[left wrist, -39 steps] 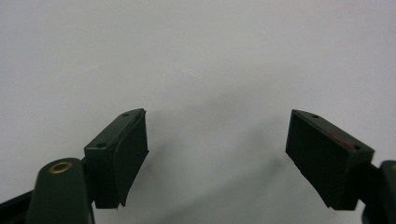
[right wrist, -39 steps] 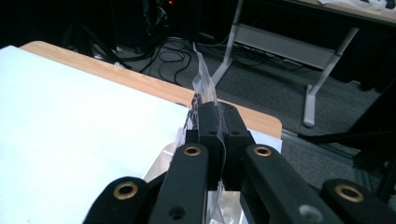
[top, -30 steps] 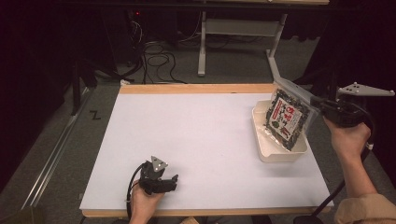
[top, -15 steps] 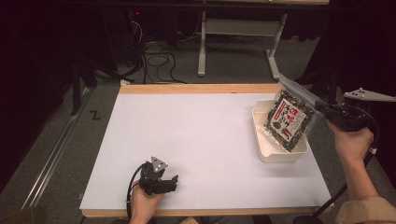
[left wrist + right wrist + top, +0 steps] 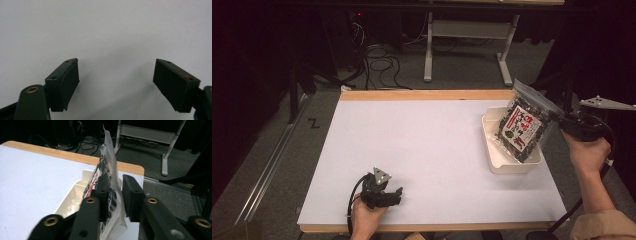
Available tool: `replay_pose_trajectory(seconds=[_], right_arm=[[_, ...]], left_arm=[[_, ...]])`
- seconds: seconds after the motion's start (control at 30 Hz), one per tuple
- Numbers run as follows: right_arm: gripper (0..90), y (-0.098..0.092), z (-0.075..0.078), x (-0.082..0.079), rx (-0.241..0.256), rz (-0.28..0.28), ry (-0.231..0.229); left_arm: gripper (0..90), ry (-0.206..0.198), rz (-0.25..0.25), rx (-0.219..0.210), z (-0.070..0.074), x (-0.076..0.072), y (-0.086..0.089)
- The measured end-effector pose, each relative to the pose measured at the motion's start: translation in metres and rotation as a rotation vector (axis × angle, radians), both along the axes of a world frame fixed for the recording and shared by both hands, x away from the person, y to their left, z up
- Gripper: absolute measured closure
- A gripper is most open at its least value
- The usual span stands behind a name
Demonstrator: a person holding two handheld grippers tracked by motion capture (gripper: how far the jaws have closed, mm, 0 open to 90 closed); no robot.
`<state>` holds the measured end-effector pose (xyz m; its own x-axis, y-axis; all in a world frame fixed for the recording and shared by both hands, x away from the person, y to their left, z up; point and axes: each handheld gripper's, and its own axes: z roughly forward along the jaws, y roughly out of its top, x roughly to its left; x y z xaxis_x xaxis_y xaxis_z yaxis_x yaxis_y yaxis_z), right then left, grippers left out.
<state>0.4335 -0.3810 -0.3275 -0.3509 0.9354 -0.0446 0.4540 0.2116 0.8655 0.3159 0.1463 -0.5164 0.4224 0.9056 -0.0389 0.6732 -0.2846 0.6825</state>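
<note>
A clear snack bag (image 5: 522,127) with dark contents and a red-and-white label hangs tilted over a white tray (image 5: 507,167) at the table's right edge. Its lower end dips into the tray. My right gripper (image 5: 557,117) is shut on the bag's right edge, and a hand holds that gripper beyond the table's side. In the right gripper view the bag (image 5: 107,162) stands edge-on between the jaws of the right gripper (image 5: 115,178), above the tray (image 5: 75,192). My left gripper (image 5: 398,192) rests near the front edge. The left gripper (image 5: 116,65) is open over bare white table.
The white tabletop (image 5: 422,150) has a wooden strip (image 5: 422,95) along its far edge. Past it are the floor with cables (image 5: 377,55) and a grey table frame (image 5: 472,30). A rail (image 5: 272,160) runs along the left side.
My right gripper has drifted slightly right and toward the front with the bag, which stays tilted over the tray. The left gripper has not moved.
</note>
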Motion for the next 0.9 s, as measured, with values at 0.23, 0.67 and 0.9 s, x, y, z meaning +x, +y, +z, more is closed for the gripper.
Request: replay_pose_trajectory(seconds=[0.23,0.67,0.9], right_arm=[[53.9,-0.002,-0.001,0.001,0.007,-0.016,0.022],[43.3,-0.012,-0.001,-0.010,0.010,-0.022,0.016],[42.1,-0.014,0.003,-0.025,0.017,-0.010,-0.020]], left_arm=[[21.4,-0.003,-0.002,-0.003,0.001,-0.001,0.001],[21.4,-0.005,-0.005,-0.002,0.001,-0.001,0.000],[21.4,-0.010,0.001,-0.006,0.002,-0.002,0.002]])
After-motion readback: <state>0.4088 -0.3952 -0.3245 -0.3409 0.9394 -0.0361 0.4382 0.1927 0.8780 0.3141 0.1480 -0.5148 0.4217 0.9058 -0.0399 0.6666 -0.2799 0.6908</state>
